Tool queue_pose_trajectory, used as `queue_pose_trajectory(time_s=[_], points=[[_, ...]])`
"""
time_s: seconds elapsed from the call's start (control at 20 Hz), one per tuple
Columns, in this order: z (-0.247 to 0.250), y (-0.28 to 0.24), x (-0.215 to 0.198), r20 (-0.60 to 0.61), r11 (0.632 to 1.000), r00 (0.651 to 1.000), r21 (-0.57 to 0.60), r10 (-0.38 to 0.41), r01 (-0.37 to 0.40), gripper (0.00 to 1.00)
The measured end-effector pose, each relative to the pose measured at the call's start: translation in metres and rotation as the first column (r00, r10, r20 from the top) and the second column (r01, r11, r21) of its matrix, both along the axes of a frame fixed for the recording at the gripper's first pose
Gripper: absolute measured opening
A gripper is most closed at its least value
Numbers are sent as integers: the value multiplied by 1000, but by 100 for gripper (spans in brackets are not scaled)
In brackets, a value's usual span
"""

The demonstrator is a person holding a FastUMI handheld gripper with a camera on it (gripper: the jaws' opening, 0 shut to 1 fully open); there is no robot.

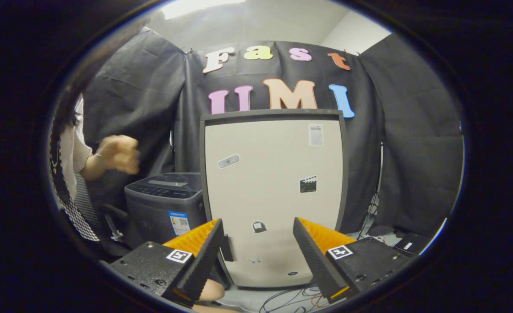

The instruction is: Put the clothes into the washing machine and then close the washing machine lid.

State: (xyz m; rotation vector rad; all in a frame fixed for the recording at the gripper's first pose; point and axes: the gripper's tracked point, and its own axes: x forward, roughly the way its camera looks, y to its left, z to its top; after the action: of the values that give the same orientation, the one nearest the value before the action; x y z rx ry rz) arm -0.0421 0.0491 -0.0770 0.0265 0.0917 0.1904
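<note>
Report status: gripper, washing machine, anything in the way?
Gripper open, holding nothing. Washing machine beyond the fingers, beside the tall beige panel; top looks shut. No clothes seen. Person's hand raised above the machine; cables on floor.

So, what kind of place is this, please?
Probably a recording booth: black cloth walls, a small washing machine beside a pale upright panel, loose cables below. The gripper is open.

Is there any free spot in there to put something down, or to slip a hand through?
The flat top of the grey washer, beside the tall beige cabinet, looks bare. The floor ahead of the open gripper, at the cabinet's foot, is crowded with cables. A person's raised hand hangs above the washer, so passing there is tight.
</note>
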Motion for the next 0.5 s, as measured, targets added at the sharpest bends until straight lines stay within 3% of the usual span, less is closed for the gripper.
queue_pose_trajectory(time_s=[0.5], points=[[0,0,0,-2,1000,1000,1,0,0,97]])
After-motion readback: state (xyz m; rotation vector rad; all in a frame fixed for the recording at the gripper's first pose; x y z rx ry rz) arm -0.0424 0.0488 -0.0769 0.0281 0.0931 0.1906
